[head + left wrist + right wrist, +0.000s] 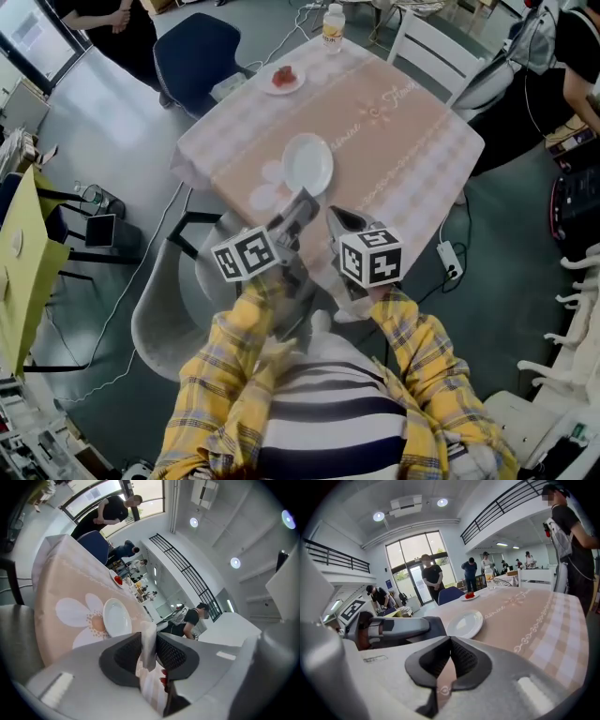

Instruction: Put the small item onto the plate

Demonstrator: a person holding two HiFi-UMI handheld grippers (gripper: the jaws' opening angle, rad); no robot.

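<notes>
A white empty plate point(307, 164) lies near the front of a table under a pink patterned cloth point(394, 122). My left gripper point(302, 204) hovers just before the table's near edge, short of the plate. In the left gripper view its jaws point(149, 641) are shut on a small pale striped packet point(146, 677) with a red spot, and the plate point(117, 617) lies beyond. My right gripper point(335, 217) hangs beside the left one, shut with nothing in it point(451, 641). The plate point(465, 623) is ahead of the right gripper, with the left gripper point(389, 627) on its left.
A small plate with red food point(282, 79) and a bottle point(333, 26) stand at the table's far side. A blue chair point(197, 52), a white chair point(441, 47) and a grey chair point(164, 309) surround the table. People stand around it. A power strip point(450, 258) lies on the floor.
</notes>
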